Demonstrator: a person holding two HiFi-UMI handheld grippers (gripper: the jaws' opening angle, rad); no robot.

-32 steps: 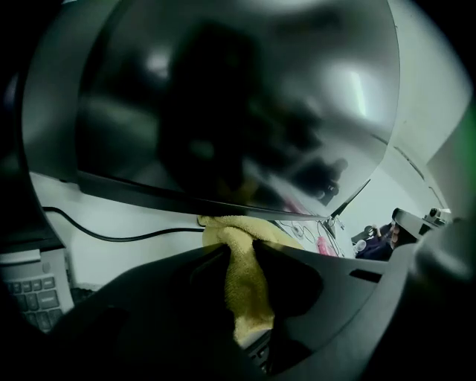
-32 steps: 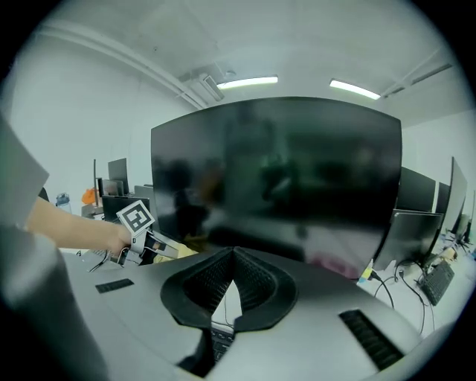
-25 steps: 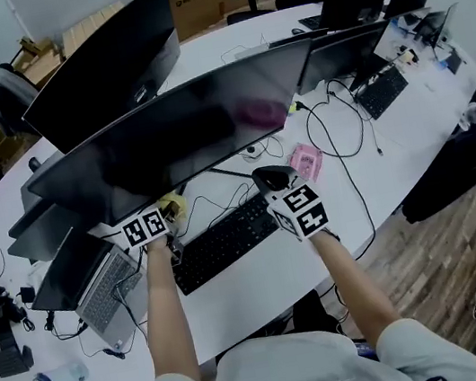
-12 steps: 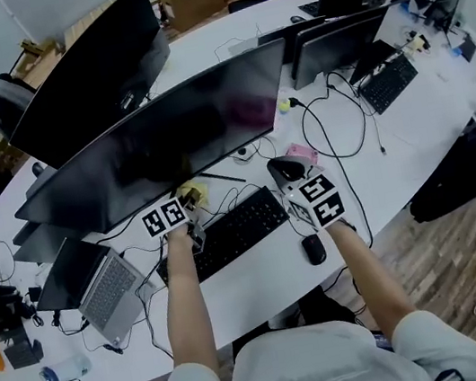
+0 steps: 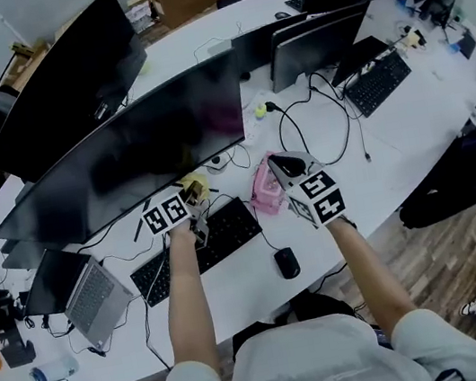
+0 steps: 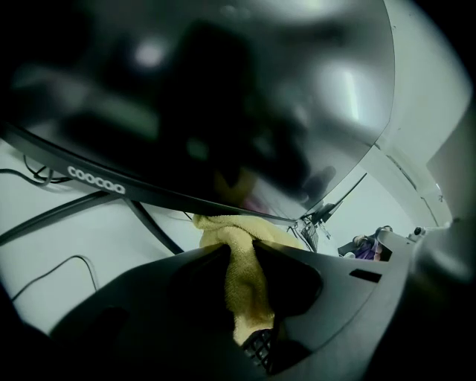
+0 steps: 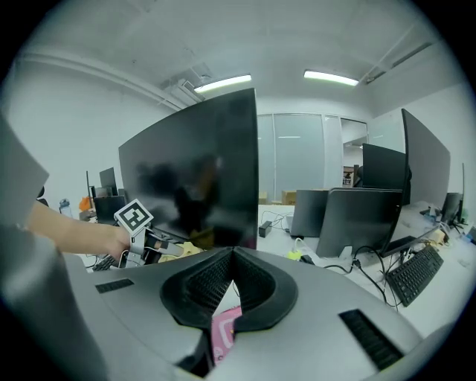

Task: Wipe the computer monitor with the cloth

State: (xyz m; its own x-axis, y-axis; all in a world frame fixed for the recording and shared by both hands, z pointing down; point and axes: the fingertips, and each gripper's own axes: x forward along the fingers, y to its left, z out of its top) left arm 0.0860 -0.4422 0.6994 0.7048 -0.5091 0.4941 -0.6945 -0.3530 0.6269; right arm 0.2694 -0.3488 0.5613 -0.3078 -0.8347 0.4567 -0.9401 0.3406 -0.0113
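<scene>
The wide curved black monitor (image 5: 123,160) stands across the white desk and fills the left gripper view (image 6: 223,97). My left gripper (image 5: 193,206) is shut on a yellow cloth (image 5: 194,186), pinched between the jaws (image 6: 239,249), its bunch (image 6: 242,283) just under the screen's lower edge. My right gripper (image 5: 283,166) hovers right of it with tips together (image 7: 233,254), facing the screen's right end (image 7: 201,164). A pink packet (image 5: 265,191) lies below it and shows through the gap behind the tips (image 7: 223,331); I cannot tell if it touches the jaws.
A black keyboard (image 5: 198,249) and a mouse (image 5: 286,262) lie near the desk's front edge. An open laptop (image 5: 87,294) sits at the left. Loose cables (image 5: 301,133) run behind the packet. More monitors (image 5: 321,38) and another keyboard (image 5: 379,83) stand at the right.
The left gripper with the yellow cloth has risen closer to the monitor's lower edge. The right gripper now sits over the pink packet. The head view has shifted.
</scene>
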